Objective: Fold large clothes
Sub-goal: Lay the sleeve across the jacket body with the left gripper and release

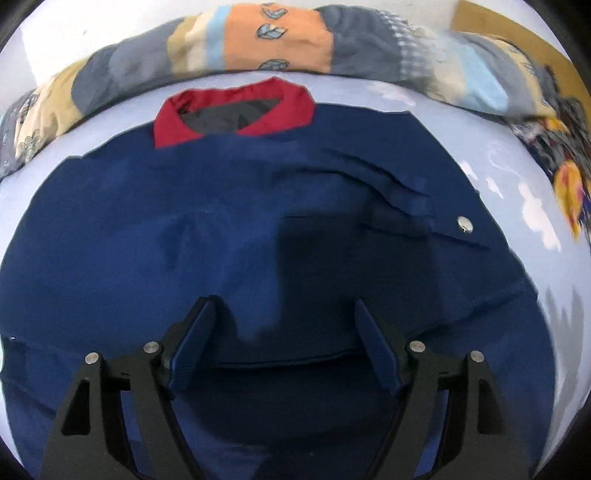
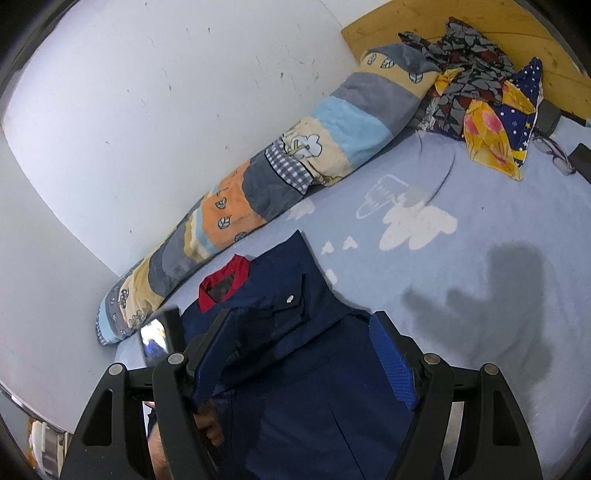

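A large navy blue shirt [image 1: 229,229] with a red collar [image 1: 236,110] lies on the pale blue bed sheet [image 1: 461,140], its sides folded inward; a silver snap [image 1: 464,224] shows on its right. My left gripper [image 1: 284,306] is open and empty, hovering just above the shirt's lower part. In the right wrist view the shirt [image 2: 314,387] lies below my right gripper [image 2: 303,321], which is open and empty above the shirt's right side. The red collar [image 2: 221,284] points toward the wall. The left gripper's body shows beside the shirt.
A long patchwork bolster [image 2: 295,170] lies along the white wall [image 2: 147,110]. Crumpled patterned clothes [image 2: 491,110] are piled at the bed's far right by a wooden headboard [image 2: 443,22]. Glasses [image 2: 557,155] lie on the sheet [image 2: 480,240] near them.
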Demonstrator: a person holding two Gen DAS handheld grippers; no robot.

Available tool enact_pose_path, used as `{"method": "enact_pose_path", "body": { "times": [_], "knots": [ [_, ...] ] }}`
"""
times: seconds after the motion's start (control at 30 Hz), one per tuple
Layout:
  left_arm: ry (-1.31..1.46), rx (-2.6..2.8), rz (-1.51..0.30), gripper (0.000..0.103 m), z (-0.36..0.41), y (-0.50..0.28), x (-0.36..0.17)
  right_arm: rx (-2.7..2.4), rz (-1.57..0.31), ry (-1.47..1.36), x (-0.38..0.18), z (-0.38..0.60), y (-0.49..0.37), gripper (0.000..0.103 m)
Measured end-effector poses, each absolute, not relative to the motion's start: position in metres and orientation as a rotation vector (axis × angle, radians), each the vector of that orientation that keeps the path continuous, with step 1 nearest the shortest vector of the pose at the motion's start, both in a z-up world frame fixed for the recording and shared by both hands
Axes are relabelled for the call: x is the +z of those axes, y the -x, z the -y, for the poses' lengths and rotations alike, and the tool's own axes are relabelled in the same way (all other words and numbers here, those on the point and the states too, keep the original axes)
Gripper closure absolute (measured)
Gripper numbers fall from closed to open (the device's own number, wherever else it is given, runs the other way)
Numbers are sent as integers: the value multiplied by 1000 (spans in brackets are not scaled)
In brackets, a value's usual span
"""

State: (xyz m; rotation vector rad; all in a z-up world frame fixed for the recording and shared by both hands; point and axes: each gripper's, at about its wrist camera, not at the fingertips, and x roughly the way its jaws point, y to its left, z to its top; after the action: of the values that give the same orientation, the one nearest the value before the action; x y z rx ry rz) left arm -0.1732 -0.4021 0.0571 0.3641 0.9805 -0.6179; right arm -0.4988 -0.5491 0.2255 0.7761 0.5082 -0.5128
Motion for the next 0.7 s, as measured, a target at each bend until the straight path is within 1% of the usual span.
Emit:
{"method": "enact_pose_path", "body": {
  "times": [0.07, 0.13, 0.23, 0.3, 0.43, 0.53, 0.7],
  "knots": [
    [-371, -632, -957, 26, 398, 178, 62, -508, -520, -785, 222, 550, 496, 26],
    [-321, -645, -937, 26, 384, 178, 71, -501, -525, -791, 220, 548, 495, 26],
    [-267, -620, -913, 26, 349, 168, 87, -500, -521, -776, 223, 545, 496, 26],
    [-243, -558, -902, 26, 317, 149, 94, -502, -521, -770, 223, 544, 496, 26],
    [-174, -393, -972, 25, 253, 95, 81, -483, -549, -780, 219, 542, 490, 26],
    [-157, -377, -1116, 25, 226, 71, 46, -472, -564, -762, 217, 538, 484, 26],
    [-238, -415, -1059, 25, 230, 98, 56, -474, -604, -739, 211, 534, 474, 26]
  ]
}}
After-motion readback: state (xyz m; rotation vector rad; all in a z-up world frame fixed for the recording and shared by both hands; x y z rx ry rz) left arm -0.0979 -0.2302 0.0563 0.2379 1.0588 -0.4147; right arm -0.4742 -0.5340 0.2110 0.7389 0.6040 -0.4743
